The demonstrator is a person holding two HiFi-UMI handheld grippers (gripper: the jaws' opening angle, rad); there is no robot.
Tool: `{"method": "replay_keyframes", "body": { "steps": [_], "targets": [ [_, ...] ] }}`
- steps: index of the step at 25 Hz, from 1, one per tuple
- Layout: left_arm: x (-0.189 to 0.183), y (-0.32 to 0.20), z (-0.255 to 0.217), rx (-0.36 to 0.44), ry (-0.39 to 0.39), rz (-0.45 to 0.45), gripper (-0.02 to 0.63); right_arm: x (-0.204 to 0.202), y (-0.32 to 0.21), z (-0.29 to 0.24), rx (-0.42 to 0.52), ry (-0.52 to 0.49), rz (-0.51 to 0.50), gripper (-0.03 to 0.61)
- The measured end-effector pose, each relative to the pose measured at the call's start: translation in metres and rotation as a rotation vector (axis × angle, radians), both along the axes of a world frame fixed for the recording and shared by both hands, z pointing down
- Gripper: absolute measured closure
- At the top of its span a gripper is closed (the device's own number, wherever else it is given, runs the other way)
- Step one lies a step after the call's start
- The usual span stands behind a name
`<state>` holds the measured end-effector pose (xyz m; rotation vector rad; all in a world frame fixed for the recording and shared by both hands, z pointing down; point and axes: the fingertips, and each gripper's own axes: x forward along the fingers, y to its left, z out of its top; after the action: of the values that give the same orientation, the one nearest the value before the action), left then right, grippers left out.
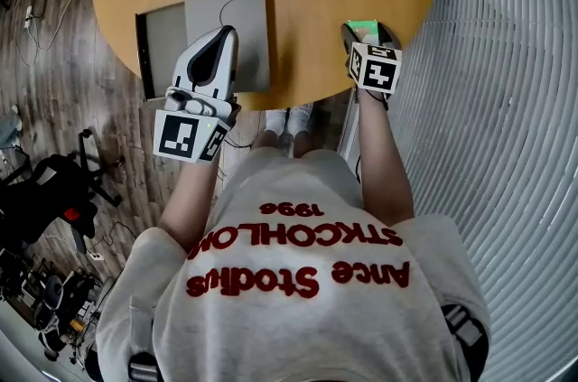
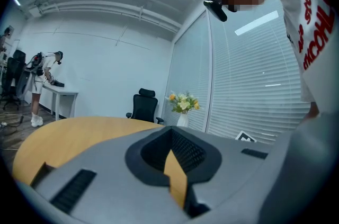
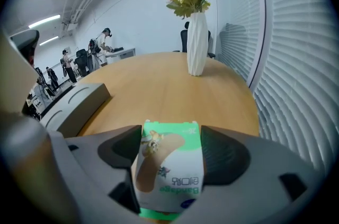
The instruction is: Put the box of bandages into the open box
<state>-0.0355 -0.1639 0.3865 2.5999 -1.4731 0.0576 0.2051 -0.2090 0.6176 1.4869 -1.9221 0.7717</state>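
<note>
While left tongs sit closed, empty — right tongs gape around bandage box.

Bare forearms extended forward and down, one gripper per hand. The left gripper has its jaws together at the tips; the right gripper has its jaws spread wide apart.

On the bandage box, which stands between the jaws of the right gripper, the word "Bandage" is printed and is seen upside down. The smaller characters above it cannot be read. On the grey shirt, behind the jaws, "1996", "STKCOHLOM" and "Ance Stodius" are set in red letters.
</note>
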Motion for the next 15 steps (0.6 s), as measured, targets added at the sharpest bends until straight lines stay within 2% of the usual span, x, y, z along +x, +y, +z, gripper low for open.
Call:
{"method": "replay_keyframes", "body": {
  "steps": [6,11,15],
  "targets": [
    [-0.023,0.01,-0.015,0.061,0.004,-0.023,0.614,-0.009,0.003,-0.059,0.202,-0.111,0.012,0.238],
    [-0.036,0.006,-0.045,0.11,0.012,-0.044,0.614,-0.013,-0.004,-0.146,0.412,-0.233,0.014,0.238],
    [-0.036,0.012,-0.06,0.15,0.017,-0.055,0.614,-0.011,0.007,-0.208,0.585,-0.265,0.01,0.238]
  ]
}}
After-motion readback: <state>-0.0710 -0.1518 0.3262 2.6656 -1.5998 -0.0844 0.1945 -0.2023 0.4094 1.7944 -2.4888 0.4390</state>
